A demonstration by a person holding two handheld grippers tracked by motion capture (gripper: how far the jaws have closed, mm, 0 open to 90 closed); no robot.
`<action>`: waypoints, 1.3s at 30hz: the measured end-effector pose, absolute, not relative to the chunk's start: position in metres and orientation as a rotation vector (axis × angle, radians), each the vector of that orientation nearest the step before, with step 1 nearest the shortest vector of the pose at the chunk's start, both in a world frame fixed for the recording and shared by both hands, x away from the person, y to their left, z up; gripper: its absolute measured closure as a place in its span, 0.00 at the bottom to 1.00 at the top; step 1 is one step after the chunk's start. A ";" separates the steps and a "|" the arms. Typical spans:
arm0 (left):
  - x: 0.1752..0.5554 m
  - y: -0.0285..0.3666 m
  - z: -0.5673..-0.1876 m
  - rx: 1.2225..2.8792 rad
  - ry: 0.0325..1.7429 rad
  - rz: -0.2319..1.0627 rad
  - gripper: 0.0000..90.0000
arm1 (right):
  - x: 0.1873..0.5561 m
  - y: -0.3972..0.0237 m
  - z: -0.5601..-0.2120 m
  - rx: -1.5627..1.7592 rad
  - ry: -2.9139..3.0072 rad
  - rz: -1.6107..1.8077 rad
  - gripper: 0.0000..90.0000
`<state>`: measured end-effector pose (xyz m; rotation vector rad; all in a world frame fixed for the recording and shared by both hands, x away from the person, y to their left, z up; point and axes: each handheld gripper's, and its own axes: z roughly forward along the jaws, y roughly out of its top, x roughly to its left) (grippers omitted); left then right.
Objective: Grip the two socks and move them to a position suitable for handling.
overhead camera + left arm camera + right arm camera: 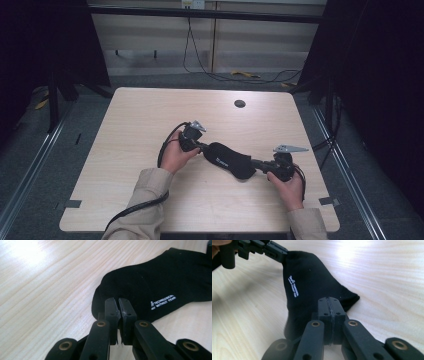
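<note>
— Between the two grippers, toward the desk's near edge, what is stretched out?

— First the big things: a pale wood-grain desk with rounded corners, standing on grey carpet, a dark round grommet near its far edge, black curtains at both sides and loose cables on the floor beyond. Then the black knitted sock with small white lettering, lying slantwise a little right of the middle, nearer the front edge than the far one.

— How will it handle?

— Soft and light, I'd judge; limp, so it sags and folds wherever it isn't held. Not fragile, not slippery. Best taken at its two ends, as now.

— And the jaws?

— The left gripper has its jaws pressed together, pinching one end of the sock. The right gripper likewise pinches the other end, jaws pressed tight on the fabric, so the sock spans between them.
</note>
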<state>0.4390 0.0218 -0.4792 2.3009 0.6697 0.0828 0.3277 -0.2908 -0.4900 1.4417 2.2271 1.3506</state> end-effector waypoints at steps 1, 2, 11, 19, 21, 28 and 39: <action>0.439 0.021 -0.481 2.291 0.672 0.089 0.96 | 0.328 -0.290 -0.491 1.438 2.232 1.343 0.99; 0.439 0.020 -0.482 2.284 0.677 0.092 0.96 | 0.327 -0.289 -0.491 1.418 2.242 1.310 0.99; 0.437 0.013 -0.492 2.309 0.681 0.124 0.95 | 0.326 -0.286 -0.496 1.393 2.251 1.201 0.99; 0.412 0.020 -0.487 2.408 0.609 0.124 0.96 | 0.320 -0.285 -0.496 1.388 2.297 1.211 0.99; 0.400 0.025 -0.487 2.407 0.596 0.118 0.96 | 0.314 -0.283 -0.495 1.386 2.320 1.215 0.99; 0.389 0.039 -0.486 2.359 0.619 0.101 0.96 | 0.306 -0.279 -0.484 1.349 2.295 1.217 0.99; 0.388 0.040 -0.491 2.317 0.639 0.136 0.85 | 0.309 -0.279 -0.490 1.353 2.268 1.138 0.88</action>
